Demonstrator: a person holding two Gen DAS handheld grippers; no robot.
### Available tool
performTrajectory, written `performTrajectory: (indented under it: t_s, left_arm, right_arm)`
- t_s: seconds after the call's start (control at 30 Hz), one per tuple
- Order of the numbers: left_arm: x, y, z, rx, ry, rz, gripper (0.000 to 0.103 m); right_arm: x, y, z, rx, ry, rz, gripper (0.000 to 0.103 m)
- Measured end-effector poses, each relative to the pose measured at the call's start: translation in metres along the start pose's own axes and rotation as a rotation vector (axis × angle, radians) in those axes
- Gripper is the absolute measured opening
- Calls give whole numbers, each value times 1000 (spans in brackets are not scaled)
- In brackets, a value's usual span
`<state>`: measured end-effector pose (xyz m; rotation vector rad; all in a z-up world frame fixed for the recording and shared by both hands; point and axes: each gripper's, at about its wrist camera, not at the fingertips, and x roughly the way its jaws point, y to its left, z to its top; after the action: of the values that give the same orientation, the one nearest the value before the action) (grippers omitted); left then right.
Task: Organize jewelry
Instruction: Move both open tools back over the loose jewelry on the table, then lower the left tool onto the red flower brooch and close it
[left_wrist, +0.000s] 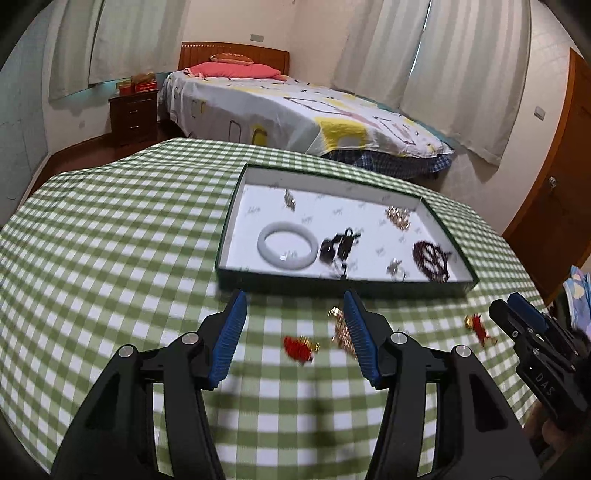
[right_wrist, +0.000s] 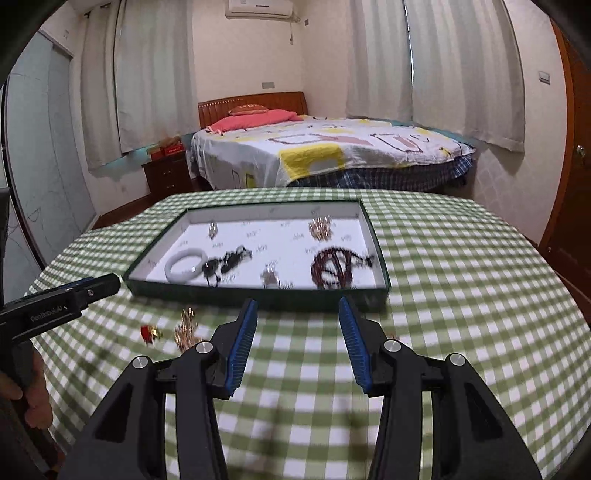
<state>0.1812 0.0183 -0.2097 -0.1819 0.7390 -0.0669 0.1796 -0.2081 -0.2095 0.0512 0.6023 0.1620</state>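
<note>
Jaws of both the left gripper (left_wrist: 295, 332) and right gripper (right_wrist: 297, 341) stand part open, holding nothing. Tray (left_wrist: 341, 286) on the checked tabletop (left_wrist: 110, 240) already holds the white bangle (left_wrist: 288, 246), dark beads (left_wrist: 430, 260) and smaller pieces. Loose outside, near its front wall: red charm (left_wrist: 299, 348), gold chain (left_wrist: 340, 328), second red charm (left_wrist: 478, 328). Likely next pickups.

Two wrist fisheyes, side by side, angled down over the counter (left_wrist: 110, 229), both facing the tray (left_wrist: 229, 236), bed (right_wrist: 332, 147) beyond
</note>
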Motion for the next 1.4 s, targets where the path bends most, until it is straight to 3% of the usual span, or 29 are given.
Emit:
performTrajectory:
  t_s: [0.23,0.57,0.63,0.87,1.0,1.4]
  left_arm:
    - [1,-4,-21,6,22,21,53]
    - [26,-10,-30,27,73,47,50]
    - [32,-11,-30,32,83,49,44]
    - [46,-9,-29,23,120,46,40]
    - [50,-11,-30,34,146,35,27]
    - [51,-13,-31,40,154,22,18]
  right_arm:
    - [-4,0,-23,-15,25,-3,46]
    - [-3,-9,-30,14,39,1,46]
    - [-2,-10,-31,19,43,3,46]
    - [0,-12,-32,28,50,5,46]
    - [0,-12,-32,28,52,4,46]
    - [2,-11,-34,23,62,3,46]
